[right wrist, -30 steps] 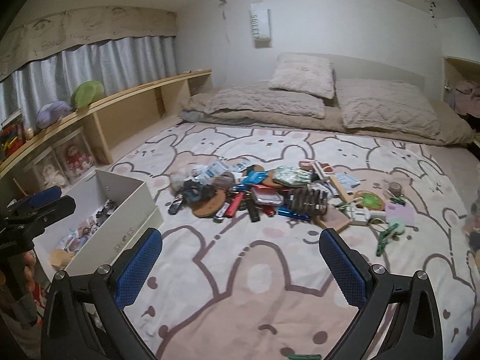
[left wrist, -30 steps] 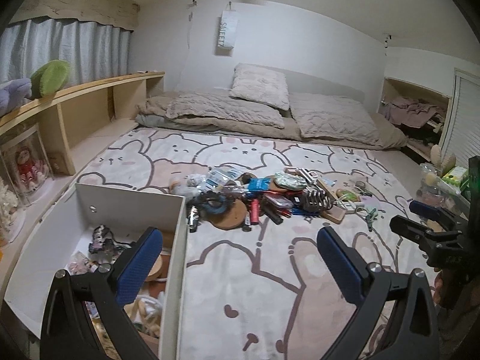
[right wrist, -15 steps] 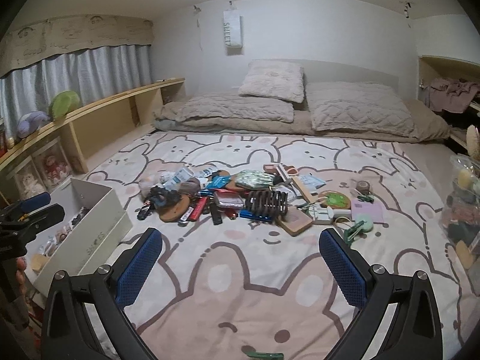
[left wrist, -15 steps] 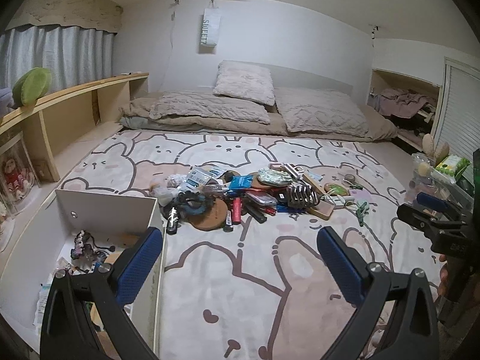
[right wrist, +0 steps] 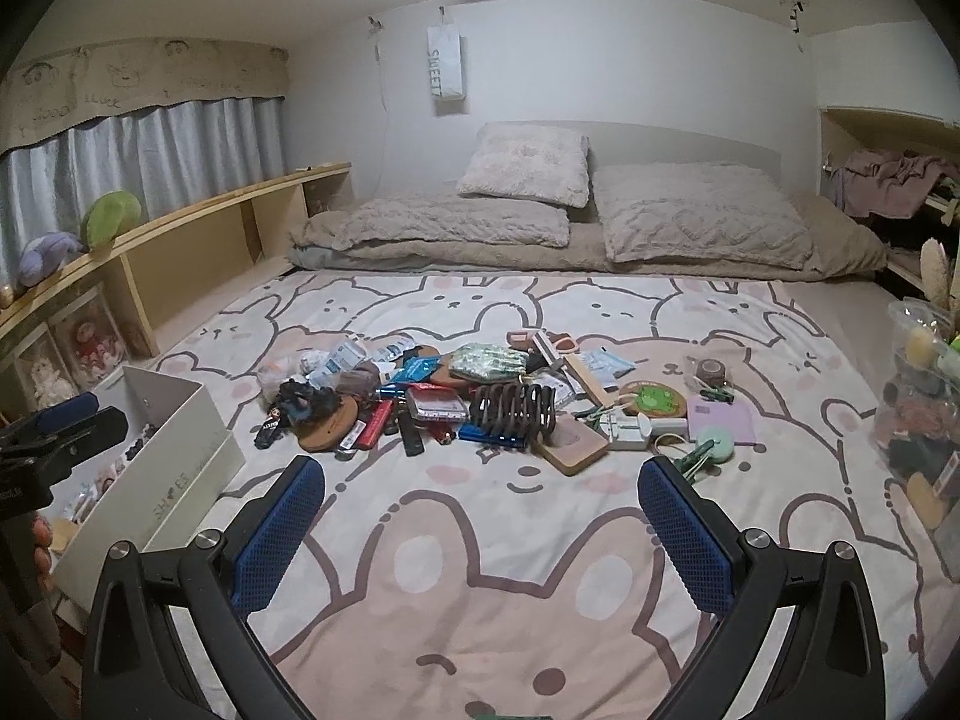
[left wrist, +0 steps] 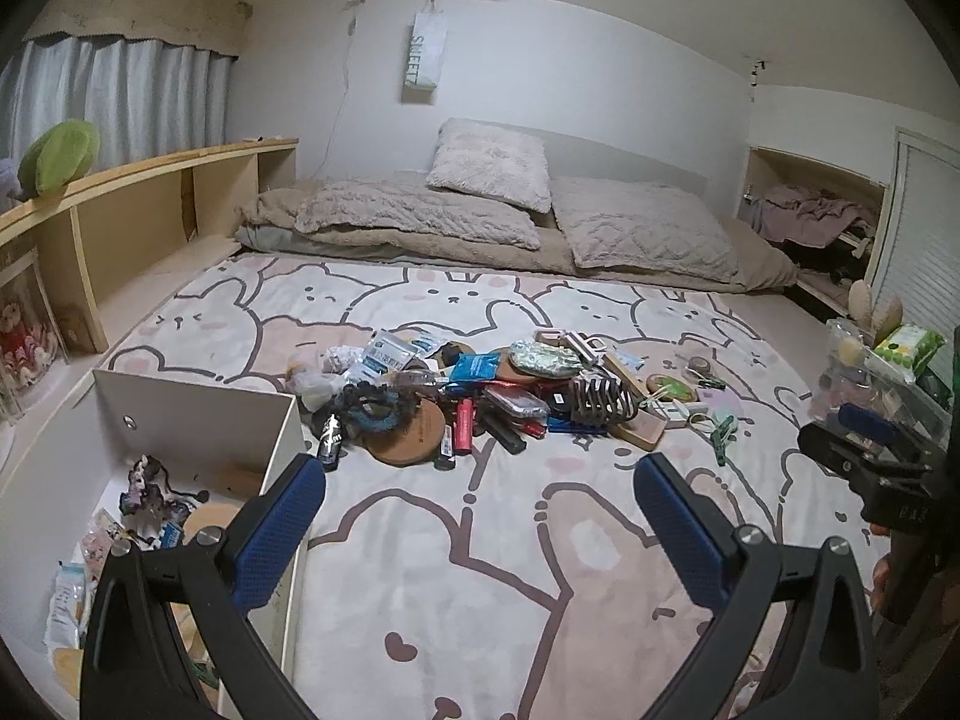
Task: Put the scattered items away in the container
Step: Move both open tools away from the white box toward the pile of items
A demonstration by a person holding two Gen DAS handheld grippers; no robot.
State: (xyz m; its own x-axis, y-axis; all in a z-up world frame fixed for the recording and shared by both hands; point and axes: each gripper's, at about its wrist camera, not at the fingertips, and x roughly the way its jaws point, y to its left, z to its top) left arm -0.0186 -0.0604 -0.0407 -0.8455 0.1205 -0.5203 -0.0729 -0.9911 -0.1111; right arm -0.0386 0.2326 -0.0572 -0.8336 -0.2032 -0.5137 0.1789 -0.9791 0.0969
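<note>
A pile of scattered small items (left wrist: pixel 480 390) lies mid-bed on the bunny-print blanket; it also shows in the right wrist view (right wrist: pixel 480 396). It includes a brown hair claw (right wrist: pixel 513 408), a cork coaster (left wrist: pixel 408 432) and a green frog coaster (right wrist: pixel 653 399). A white open box (left wrist: pixel 180 402) with several items inside stands at the left, also in the right wrist view (right wrist: pixel 174 462). My left gripper (left wrist: pixel 480 510) is open and empty, near the box's right wall. My right gripper (right wrist: pixel 480 510) is open and empty, in front of the pile.
Pillows and a folded duvet (right wrist: pixel 540 222) lie at the bed's head. A wooden shelf (left wrist: pixel 120 210) with plush toys runs along the left. A clear container of trinkets (right wrist: pixel 918 408) stands at the right edge. Bare blanket (right wrist: pixel 480 570) lies between the grippers and the pile.
Both grippers have pulled back and turned right, so the pile sits nearer the middle of each view. Both jaws stayed open and empty.
</note>
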